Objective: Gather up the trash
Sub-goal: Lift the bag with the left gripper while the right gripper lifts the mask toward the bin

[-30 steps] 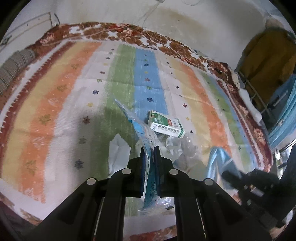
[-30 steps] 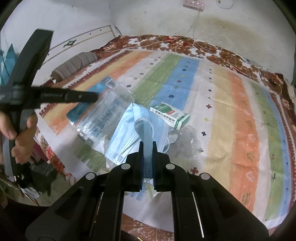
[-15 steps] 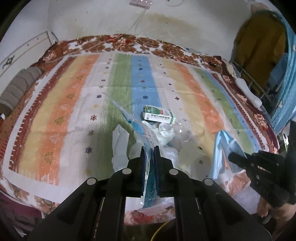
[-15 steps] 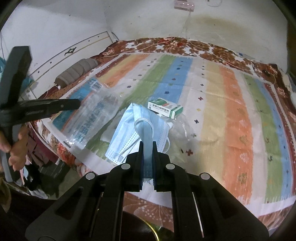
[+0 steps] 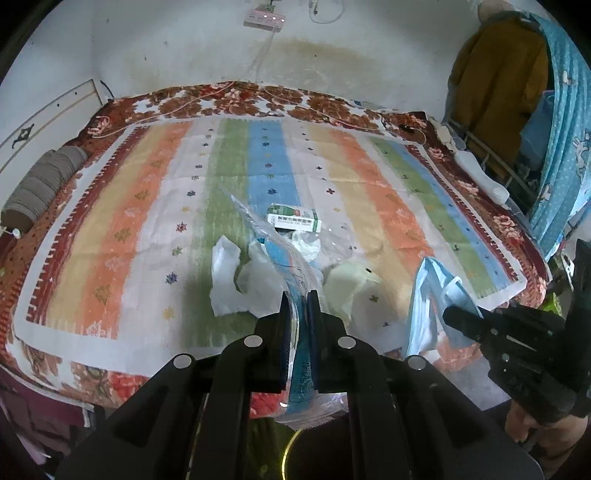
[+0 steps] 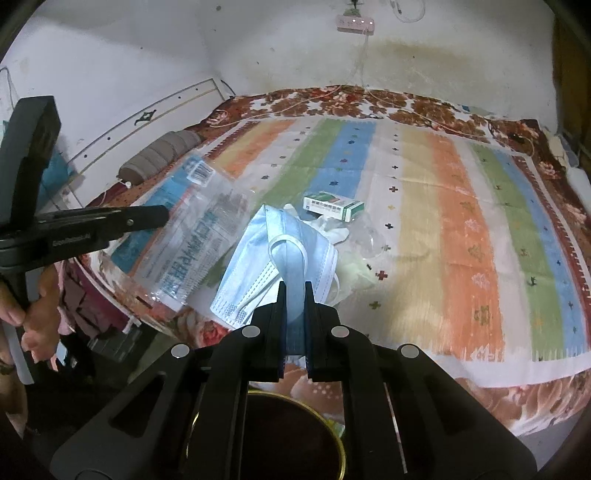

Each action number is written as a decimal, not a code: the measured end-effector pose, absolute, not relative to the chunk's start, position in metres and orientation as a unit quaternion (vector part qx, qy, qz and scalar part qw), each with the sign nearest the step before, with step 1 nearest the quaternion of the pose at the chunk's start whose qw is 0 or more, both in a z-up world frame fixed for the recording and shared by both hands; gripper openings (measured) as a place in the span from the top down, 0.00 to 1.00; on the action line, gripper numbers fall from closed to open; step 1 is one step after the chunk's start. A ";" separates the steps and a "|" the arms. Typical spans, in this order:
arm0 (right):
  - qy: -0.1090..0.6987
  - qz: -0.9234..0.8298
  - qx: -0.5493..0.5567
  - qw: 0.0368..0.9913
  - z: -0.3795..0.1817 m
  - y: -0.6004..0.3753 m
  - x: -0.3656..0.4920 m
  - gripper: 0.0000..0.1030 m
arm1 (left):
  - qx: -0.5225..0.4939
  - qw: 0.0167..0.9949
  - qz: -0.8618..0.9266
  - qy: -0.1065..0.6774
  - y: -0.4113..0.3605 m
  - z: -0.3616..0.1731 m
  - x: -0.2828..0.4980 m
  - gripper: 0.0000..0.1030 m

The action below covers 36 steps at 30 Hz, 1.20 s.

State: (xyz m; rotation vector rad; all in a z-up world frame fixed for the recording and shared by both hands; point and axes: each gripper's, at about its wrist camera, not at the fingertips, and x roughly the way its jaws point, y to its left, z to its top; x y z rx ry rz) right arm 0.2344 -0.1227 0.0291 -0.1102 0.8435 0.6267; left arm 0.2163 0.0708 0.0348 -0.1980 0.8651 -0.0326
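My left gripper (image 5: pixel 298 301) is shut on a clear plastic wrapper with blue print (image 5: pixel 295 273); the same wrapper (image 6: pixel 192 236) hangs flat beside that gripper (image 6: pixel 162 218) in the right wrist view. My right gripper (image 6: pixel 294 291) is shut on a light blue face mask (image 6: pixel 273 254), which also dangles at the right (image 5: pixel 428 295) in the left wrist view. Both grippers hang past the bed's near edge. On the striped bedspread (image 5: pixel 147 229) lie a green-and-white box (image 5: pixel 293 218), crumpled white tissues (image 5: pixel 240 280) and some clear plastic (image 6: pixel 365 240). A dark round bin with a gold rim (image 6: pixel 295 435) sits below.
A grey rolled bolster (image 5: pixel 40 184) lies at the bed's left end. A power strip (image 5: pixel 264 16) with cables hangs on the back wall. Clothes and a blue curtain (image 5: pixel 565 122) stand at the right. A person's hand (image 6: pixel 33 325) holds the left gripper's handle.
Both grippers have drawn back from the trash pile toward the bed's near edge and risen, carrying the wrapper and the mask. The gold-rimmed bin has come into view below.
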 end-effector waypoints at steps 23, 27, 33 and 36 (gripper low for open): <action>0.450 0.279 -0.037 0.848 -0.002 -0.158 0.185 0.94 | -0.091 0.893 -0.057 0.438 0.025 0.013 0.151 0.92; 0.460 0.274 -0.045 0.843 -0.012 -0.160 0.176 0.94 | -0.080 0.888 -0.061 0.449 0.015 0.004 0.143 0.92; 0.481 0.268 -0.048 0.833 -0.026 -0.163 0.166 0.94 | -0.093 0.881 -0.060 0.459 0.013 -0.005 0.130 0.92; 0.496 0.265 -0.052 0.825 -0.036 -0.165 0.159 0.94 | -0.092 0.876 -0.057 0.469 0.009 -0.013 0.123 0.92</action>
